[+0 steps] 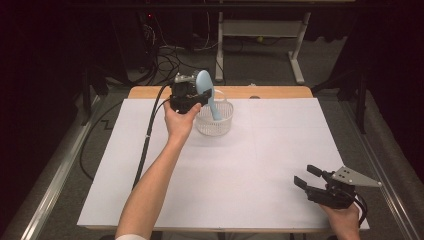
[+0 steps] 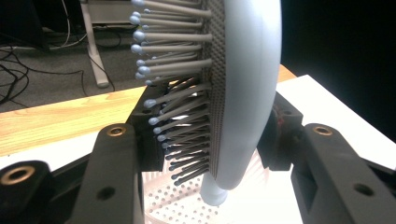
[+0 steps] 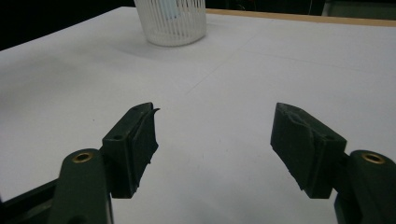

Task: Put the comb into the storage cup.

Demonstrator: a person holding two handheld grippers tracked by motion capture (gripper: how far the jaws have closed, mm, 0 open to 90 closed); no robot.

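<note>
My left tool is clamped on the blue hairbrush, head up, handle dipping into the white basket at the tabletop's far side. My right tool sits spread wide, nothing in it, near the front corner.

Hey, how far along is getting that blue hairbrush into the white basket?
Done: the left gripper has the hairbrush clamped by its head. In hand: its handle points down into the basket. Left: letting go. The right gripper waits open at the near right of the table.
</note>
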